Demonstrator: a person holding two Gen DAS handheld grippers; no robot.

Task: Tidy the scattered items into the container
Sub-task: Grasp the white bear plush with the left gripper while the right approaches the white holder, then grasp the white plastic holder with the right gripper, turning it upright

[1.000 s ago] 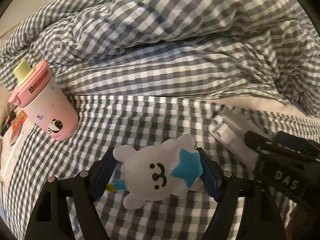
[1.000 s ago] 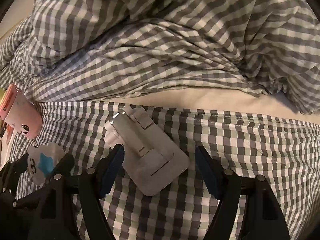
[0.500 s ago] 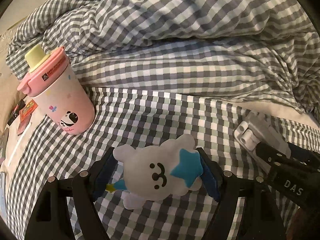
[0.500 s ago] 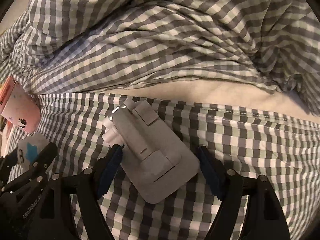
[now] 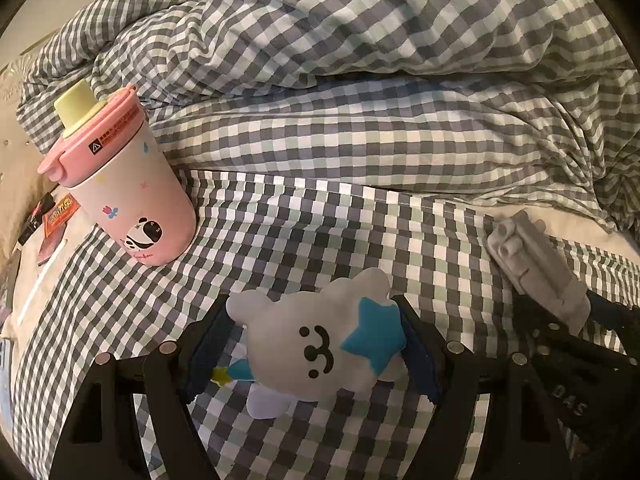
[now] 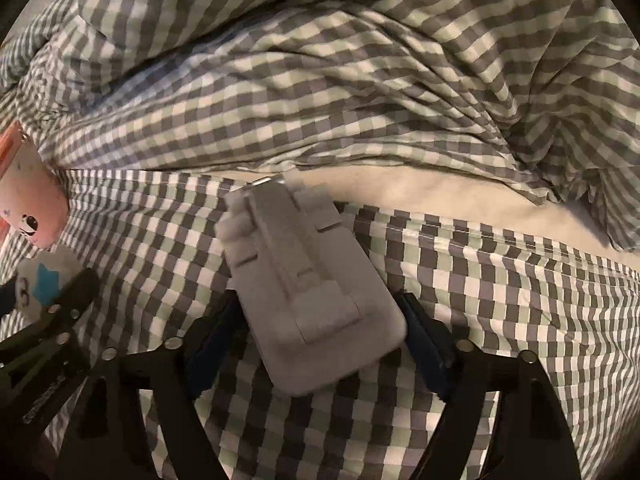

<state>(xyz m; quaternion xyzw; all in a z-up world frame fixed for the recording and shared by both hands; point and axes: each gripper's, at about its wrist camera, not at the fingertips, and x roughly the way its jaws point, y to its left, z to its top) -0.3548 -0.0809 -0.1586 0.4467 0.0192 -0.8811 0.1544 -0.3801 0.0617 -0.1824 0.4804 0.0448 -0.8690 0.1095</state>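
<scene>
The left gripper pinches a white plush toy; the right gripper, jaws just closing, brackets a grey folding stand. A pink panda tumbler lies on the gingham bedding. No container shows; nothing looks stowed yet.

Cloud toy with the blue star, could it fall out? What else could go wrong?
1. The cloud toy is squishy, so it might slip from the left gripper.
2. The right gripper has just been closing its jaws on the grey case, which sits crooked between them and could twist out.
3. The pink cup stands on soft bedding and might tip if bumped.
</scene>
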